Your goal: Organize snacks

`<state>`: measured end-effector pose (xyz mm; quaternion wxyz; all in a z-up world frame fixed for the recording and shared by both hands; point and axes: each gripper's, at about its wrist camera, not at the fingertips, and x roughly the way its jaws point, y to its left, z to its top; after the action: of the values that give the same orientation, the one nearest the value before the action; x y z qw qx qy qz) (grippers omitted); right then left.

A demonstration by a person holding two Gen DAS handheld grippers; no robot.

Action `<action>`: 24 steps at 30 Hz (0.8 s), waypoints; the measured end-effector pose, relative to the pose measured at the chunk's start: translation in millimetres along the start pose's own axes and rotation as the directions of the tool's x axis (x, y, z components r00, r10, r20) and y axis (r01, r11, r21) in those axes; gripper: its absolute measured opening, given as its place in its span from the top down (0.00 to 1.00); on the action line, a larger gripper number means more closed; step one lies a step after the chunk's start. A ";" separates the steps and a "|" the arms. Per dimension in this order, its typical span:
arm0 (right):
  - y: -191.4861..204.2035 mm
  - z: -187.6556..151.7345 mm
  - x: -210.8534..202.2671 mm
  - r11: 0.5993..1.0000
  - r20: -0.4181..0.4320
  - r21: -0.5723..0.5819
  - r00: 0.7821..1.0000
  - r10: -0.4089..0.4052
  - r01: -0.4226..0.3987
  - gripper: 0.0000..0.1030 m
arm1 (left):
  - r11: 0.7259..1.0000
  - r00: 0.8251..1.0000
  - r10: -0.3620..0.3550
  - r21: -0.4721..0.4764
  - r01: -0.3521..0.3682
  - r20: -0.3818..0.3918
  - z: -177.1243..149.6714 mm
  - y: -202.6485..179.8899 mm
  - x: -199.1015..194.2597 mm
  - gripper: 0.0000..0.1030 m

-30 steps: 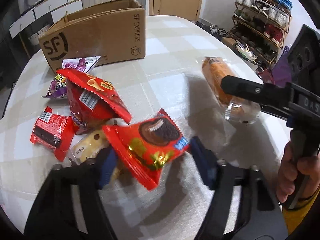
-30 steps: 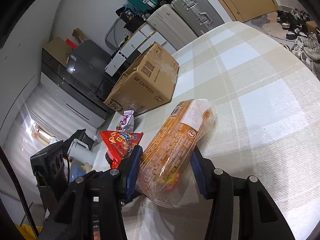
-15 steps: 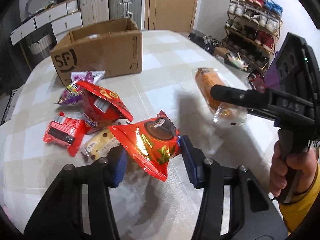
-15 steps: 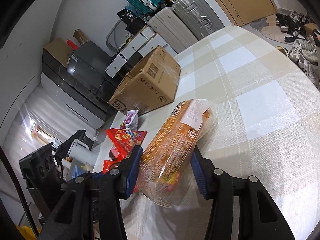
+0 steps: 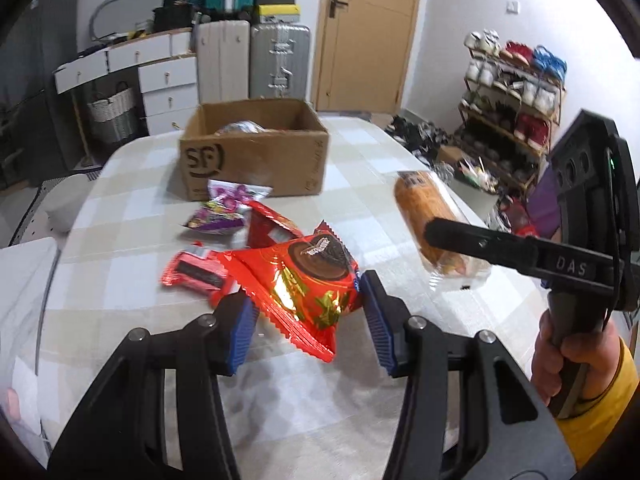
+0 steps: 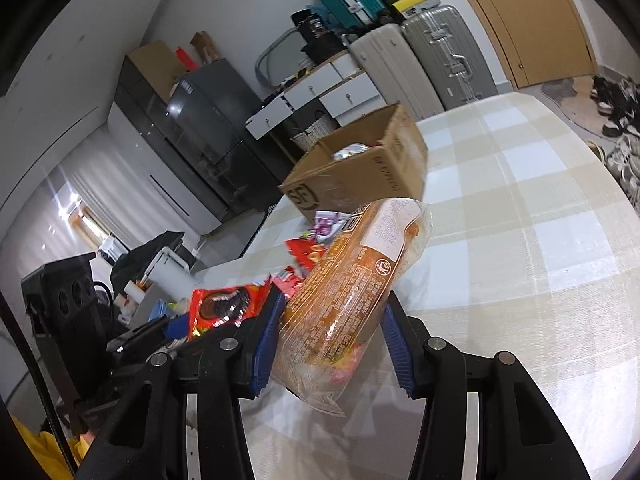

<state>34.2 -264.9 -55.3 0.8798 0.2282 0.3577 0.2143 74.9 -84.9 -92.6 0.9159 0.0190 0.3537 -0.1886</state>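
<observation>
My left gripper is shut on a red cookie packet with a chocolate biscuit picture, held above the table. My right gripper is shut on a long orange bread pack in clear wrap, also lifted off the table. In the left wrist view that bread pack hangs at the right, clamped by the right gripper held in a hand. The red cookie packet shows at the left of the right wrist view. An open cardboard box stands at the far side of the table with some items inside.
On the checked tablecloth lie a purple packet, a red bag and a small red wrapper, between me and the box. Suitcases and drawers stand behind the table, a shoe rack to the right.
The left gripper closed on the red cookie packet and lifted it off the table. The right gripper rose with the bread pack. The box's inside has come into view.
</observation>
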 end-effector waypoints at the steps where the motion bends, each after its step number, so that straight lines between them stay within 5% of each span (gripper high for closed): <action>1: 4.1 0.1 -0.9 1.000 0.000 -0.004 1.000 0.002 -0.002 0.52 | 1.000 1.000 0.003 -0.010 -0.003 0.009 0.1 4.6 -6.6 0.55; 15: 86.2 21.6 -18.6 0.988 0.031 -0.150 0.999 0.037 -0.032 0.52 | 0.995 0.989 0.048 -0.092 -0.035 0.142 13.2 54.9 -100.4 0.55; 24: 123.5 53.1 -23.8 0.973 0.061 -0.224 0.996 0.065 -0.050 0.52 | 0.991 0.983 0.061 -0.130 -0.038 0.174 35.3 85.4 -126.3 0.55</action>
<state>30.9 -191.7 59.9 0.9050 0.1455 0.2944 0.2704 42.5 30.3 8.2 0.9476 -0.0472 0.2811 -0.1440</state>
